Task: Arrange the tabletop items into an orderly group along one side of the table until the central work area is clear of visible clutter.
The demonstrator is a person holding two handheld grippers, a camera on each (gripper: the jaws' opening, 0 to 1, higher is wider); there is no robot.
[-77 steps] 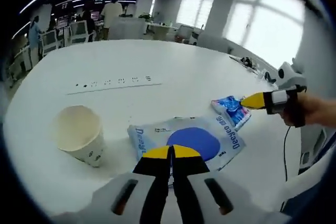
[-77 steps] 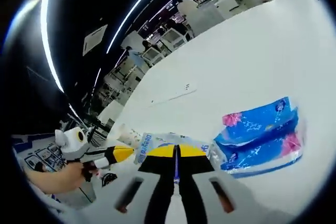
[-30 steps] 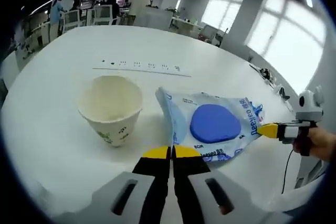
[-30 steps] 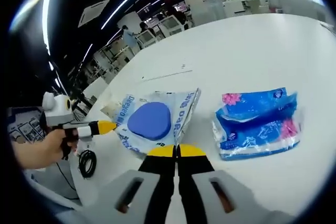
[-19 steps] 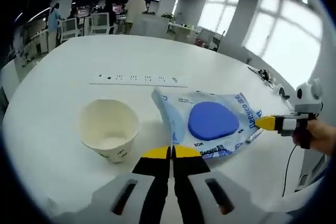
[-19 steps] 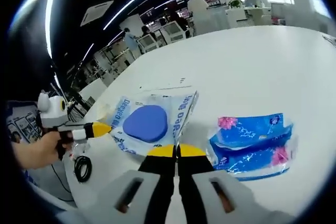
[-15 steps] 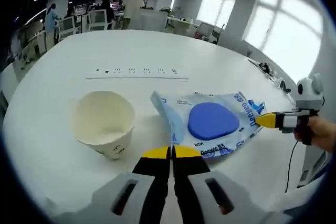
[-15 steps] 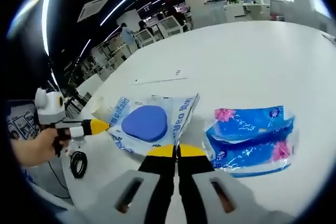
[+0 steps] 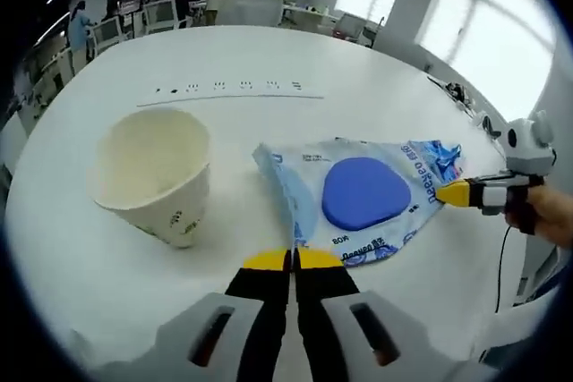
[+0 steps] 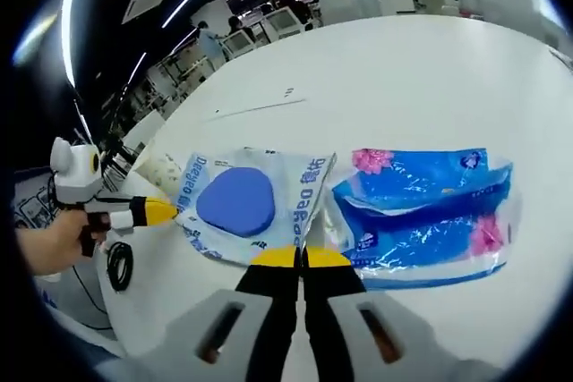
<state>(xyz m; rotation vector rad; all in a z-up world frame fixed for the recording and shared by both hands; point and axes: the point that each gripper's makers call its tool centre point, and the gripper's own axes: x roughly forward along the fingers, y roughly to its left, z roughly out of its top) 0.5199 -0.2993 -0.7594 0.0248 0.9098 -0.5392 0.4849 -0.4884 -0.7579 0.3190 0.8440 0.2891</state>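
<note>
Near the tabletop (image 9: 269, 51) edge, both grippers (image 9: 293, 259) (image 10: 300, 258) clench opposite edges of the wipes pack (image 9: 358, 199) between paper cup (image 9: 152, 172) and tissue pack (image 10: 430, 207)

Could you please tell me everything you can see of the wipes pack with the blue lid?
The wipes pack is a soft, crinkled plastic pouch, pale blue and white with blue lettering, with a rounded blue lid on its upper face. It lies flat on the white table, between the paper cup and the blue tissue pack. Both sets of tongs are shut on opposite edges: the left tongs and the right tongs.
</note>
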